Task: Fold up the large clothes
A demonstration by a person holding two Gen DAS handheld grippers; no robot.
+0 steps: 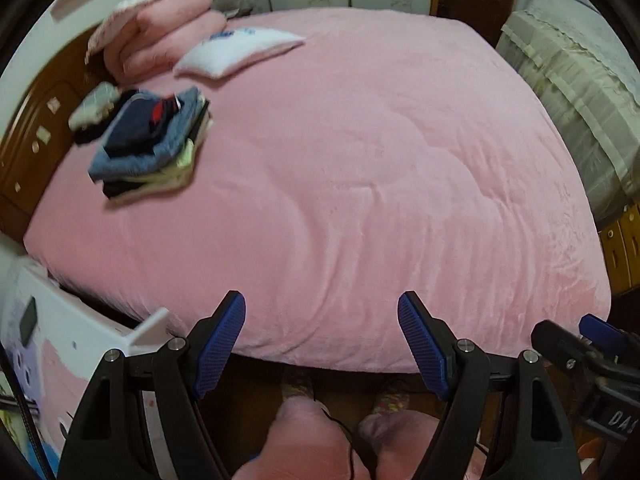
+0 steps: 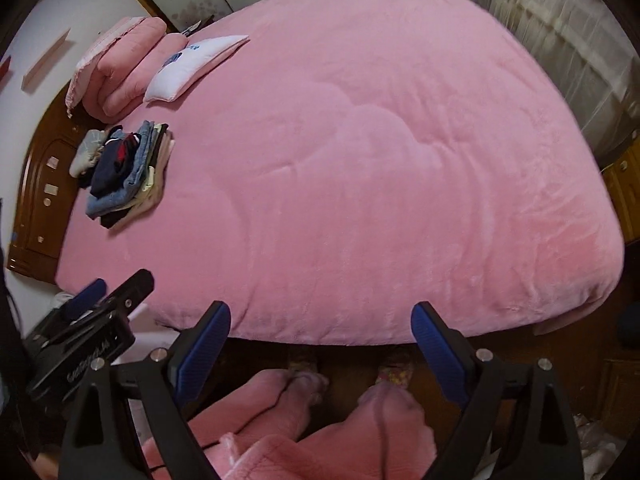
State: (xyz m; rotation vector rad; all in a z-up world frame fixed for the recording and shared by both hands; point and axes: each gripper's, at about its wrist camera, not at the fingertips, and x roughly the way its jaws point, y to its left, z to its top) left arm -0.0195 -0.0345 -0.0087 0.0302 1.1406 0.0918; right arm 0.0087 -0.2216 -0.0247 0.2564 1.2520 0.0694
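we hold left gripper (image 1: 322, 344) above near edge of bed, blue pads spread wide, nothing between them. right gripper (image 2: 320, 354) same: fingers far apart, gripping nothing, hanging over bed edge beside left one. we see stack of folded clothes (image 1: 150, 144) on pink blanket (image 1: 380, 184), far left near wooden headboard (image 1: 36, 136), well apart from both grippers. white pillow (image 1: 240, 52) and folded pink quilt (image 1: 160, 28) lie beyond stack.

The right gripper (image 1: 600, 344) body perhaps reads "DAS".
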